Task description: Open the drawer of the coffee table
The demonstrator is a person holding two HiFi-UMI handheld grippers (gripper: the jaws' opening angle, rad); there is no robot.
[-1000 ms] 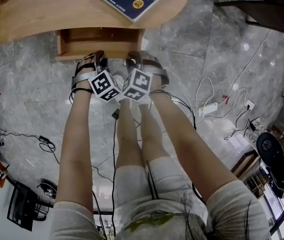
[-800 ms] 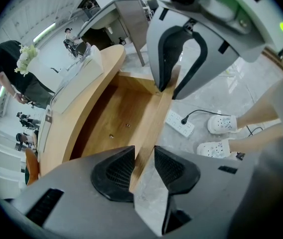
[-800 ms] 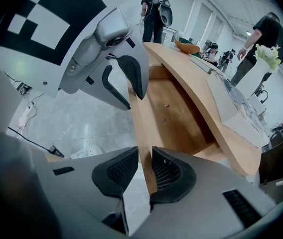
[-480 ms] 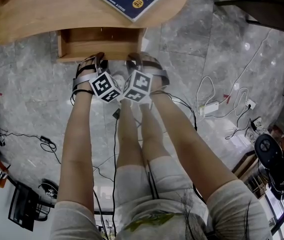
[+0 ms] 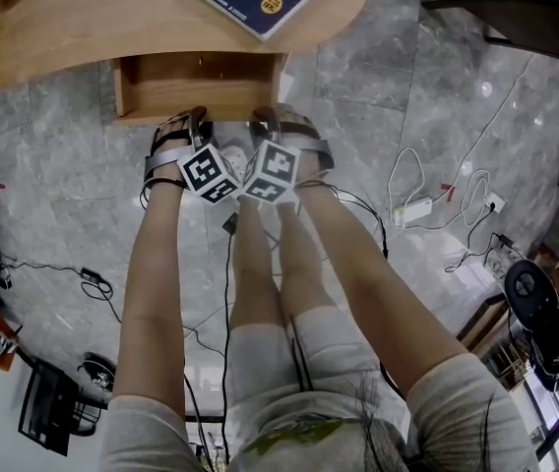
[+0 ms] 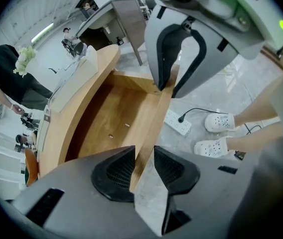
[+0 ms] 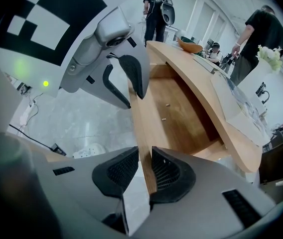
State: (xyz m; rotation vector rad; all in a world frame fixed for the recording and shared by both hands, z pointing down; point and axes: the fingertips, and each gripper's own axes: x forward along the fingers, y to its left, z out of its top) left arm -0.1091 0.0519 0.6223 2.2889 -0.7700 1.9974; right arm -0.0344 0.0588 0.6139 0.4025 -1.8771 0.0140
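In the upper centre of the head view, the drawer (image 5: 201, 85) stands open under the coffee table (image 5: 112, 23). The left gripper (image 5: 191, 118) and right gripper (image 5: 268, 116), side by side, each pinch the drawer's front, jaws partly closed.

Barely anything moved tbh: the drawer (image 5: 201, 88) has slid a touch further out from under the coffee table (image 5: 93, 23), so a sliver more of its wooden inside shows. My left gripper (image 5: 194, 118) and right gripper (image 5: 265, 118), both clamped on its front edge, came back toward me with it by the same hair.
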